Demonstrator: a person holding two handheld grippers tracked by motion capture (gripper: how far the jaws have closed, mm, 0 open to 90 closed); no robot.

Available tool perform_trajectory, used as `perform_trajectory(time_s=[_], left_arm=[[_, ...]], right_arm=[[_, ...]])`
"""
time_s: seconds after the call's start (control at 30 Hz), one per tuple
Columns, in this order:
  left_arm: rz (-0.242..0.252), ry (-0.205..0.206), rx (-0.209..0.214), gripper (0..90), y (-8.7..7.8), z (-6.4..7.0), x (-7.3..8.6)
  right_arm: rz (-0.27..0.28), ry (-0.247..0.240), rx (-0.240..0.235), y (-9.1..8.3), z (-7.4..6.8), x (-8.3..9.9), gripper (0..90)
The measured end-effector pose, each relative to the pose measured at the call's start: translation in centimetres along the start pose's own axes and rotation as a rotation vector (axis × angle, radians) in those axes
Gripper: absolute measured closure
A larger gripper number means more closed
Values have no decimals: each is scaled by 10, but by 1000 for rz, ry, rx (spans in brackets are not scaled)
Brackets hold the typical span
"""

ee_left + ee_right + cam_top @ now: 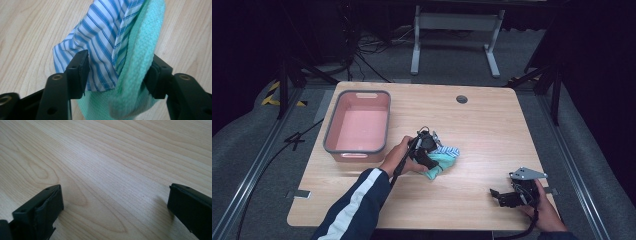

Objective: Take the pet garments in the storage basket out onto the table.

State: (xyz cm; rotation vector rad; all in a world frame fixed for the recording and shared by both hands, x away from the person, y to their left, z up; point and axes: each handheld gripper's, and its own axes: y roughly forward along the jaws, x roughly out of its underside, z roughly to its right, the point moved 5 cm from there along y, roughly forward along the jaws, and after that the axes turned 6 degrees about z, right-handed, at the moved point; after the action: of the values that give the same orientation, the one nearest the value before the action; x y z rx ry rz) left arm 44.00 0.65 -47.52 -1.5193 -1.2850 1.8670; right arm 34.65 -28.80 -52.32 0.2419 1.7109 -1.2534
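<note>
At the table's (492, 125) centre, the left gripper (117, 72) is straddling a blue-striped cloth (100, 45) and a mint-green cloth (140, 75), jaws pressing both sides. The right gripper (115, 202) is hovering near-right, jaws wide apart, holding nothing.

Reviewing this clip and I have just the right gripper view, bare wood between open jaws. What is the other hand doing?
Observer: The left gripper has its jaws around a bundle: a blue striped cloth and a mint green cloth.
Operator: Any container on the table?
Observer: Yes, a pink bin sits at the table's far left, nothing visible inside.
Operator: Where is my gripper?
Observer: The right gripper is near the front right edge, apart from the cloths.
</note>
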Motion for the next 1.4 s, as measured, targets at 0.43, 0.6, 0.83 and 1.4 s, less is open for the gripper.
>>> perform_trajectory(time_s=[0.43,0.6,0.83,1.4], left_arm=[[77,16,-55,223,-38,1,0],[96,27,-53,207,-49,3,2],[84,74,-78,185,-59,9,12],[26,155,-110,192,-81,26,49]], right_arm=[[0,1,0,0,0,0,6],[0,1,0,0,0,0,6],[0,1,0,0,0,0,6],[0,1,0,0,0,0,6]])
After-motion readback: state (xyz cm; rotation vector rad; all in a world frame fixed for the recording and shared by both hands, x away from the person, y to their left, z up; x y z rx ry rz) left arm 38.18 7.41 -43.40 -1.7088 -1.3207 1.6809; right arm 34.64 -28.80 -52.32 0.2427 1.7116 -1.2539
